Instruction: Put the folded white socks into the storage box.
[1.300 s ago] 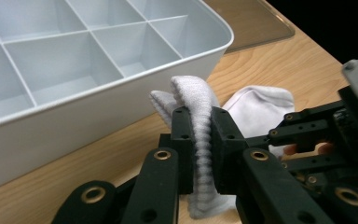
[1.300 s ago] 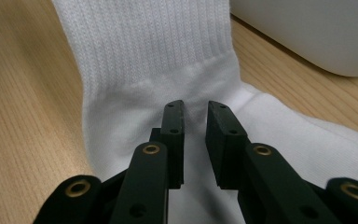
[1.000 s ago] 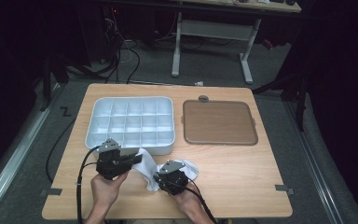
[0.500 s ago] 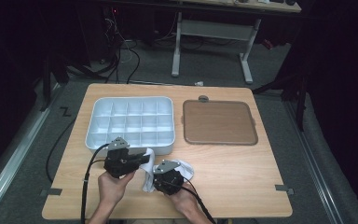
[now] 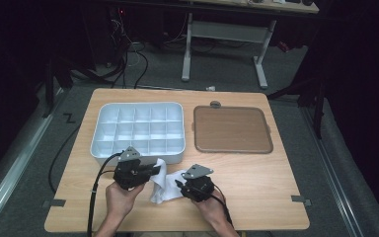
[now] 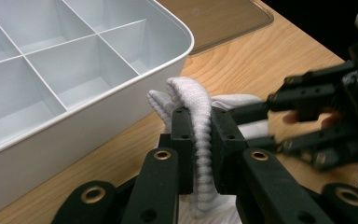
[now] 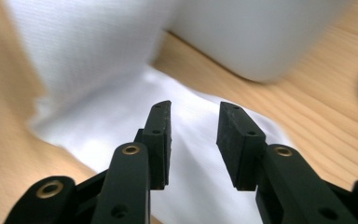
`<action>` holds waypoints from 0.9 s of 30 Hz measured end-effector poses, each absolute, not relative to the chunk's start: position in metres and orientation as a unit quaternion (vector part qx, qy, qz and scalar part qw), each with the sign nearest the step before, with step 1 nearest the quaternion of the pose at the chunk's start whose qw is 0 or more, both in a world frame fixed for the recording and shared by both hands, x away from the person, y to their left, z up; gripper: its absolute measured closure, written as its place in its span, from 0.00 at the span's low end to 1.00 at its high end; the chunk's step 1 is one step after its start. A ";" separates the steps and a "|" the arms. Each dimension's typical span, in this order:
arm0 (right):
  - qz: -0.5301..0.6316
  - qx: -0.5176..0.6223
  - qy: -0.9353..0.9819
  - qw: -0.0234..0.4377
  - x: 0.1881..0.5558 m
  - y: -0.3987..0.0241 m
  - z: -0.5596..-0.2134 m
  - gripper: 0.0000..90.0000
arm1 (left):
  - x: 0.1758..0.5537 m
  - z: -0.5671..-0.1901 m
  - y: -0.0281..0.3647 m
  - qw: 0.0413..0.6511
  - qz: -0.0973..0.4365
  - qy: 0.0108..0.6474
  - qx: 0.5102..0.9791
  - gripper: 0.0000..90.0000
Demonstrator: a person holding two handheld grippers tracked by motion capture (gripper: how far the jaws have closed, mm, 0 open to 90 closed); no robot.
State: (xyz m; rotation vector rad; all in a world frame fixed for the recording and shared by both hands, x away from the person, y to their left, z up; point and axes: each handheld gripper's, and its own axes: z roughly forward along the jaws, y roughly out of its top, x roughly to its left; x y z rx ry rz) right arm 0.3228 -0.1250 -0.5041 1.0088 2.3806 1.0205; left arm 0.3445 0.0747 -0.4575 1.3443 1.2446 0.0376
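Jaws of right gripper (image 7: 193, 135) had just been opening; seen apart, nothing clamped, white sock (image 7: 121, 88) lying beneath. Since earlier frame, right gripper (image 5: 190, 185) was drawn back from left gripper (image 5: 150, 170). Left jaws were pressed together on sock cuff (image 6: 200, 116), just beside white tray (image 5: 98, 148), on table (image 5: 256, 187).

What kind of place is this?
Probably a lab or workshop set up for recording: a wooden table on grey carpet, loose cables on the floor behind, and another desk's metal legs.
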 end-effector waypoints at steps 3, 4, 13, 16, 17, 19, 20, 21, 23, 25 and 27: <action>0.360 0.380 0.830 0.194 0.324 -0.146 -0.503 0.71 | 0.344 -0.458 0.073 0.607 0.015 0.537 0.585 0.91; 0.362 0.396 0.821 0.195 0.325 -0.159 -0.502 0.70 | 0.345 -0.458 0.072 0.607 0.014 0.538 0.584 0.91; 0.345 0.425 0.815 0.190 0.329 -0.183 -0.512 0.72 | 0.344 -0.459 0.068 0.605 0.010 0.535 0.590 0.91; 0.341 0.423 0.819 0.184 0.329 -0.182 -0.516 0.77 | 0.343 -0.459 0.066 0.607 0.013 0.534 0.588 0.91; 0.341 0.424 0.821 0.172 0.328 -0.182 -0.521 0.84 | 0.342 -0.459 0.066 0.607 0.019 0.529 0.592 0.91; 0.342 0.423 0.822 0.169 0.327 -0.181 -0.522 0.86 | 0.341 -0.459 0.065 0.607 0.019 0.529 0.592 0.91; 0.344 0.422 0.823 0.165 0.325 -0.180 -0.524 0.89 | 0.340 -0.459 0.065 0.607 0.020 0.529 0.593 0.91; 0.344 0.422 0.823 0.165 0.325 -0.180 -0.524 0.89 | 0.340 -0.459 0.065 0.607 0.020 0.529 0.593 0.91; 0.354 0.431 0.815 0.155 0.322 -0.179 -0.524 0.91 | 0.341 -0.461 0.065 0.605 0.020 0.528 0.596 0.91; 0.357 0.432 0.814 0.151 0.320 -0.179 -0.525 0.92 | 0.340 -0.461 0.065 0.603 0.019 0.527 0.599 0.91; 0.361 0.435 0.812 0.147 0.318 -0.177 -0.525 0.92 | 0.340 -0.461 0.064 0.603 0.018 0.529 0.597 0.91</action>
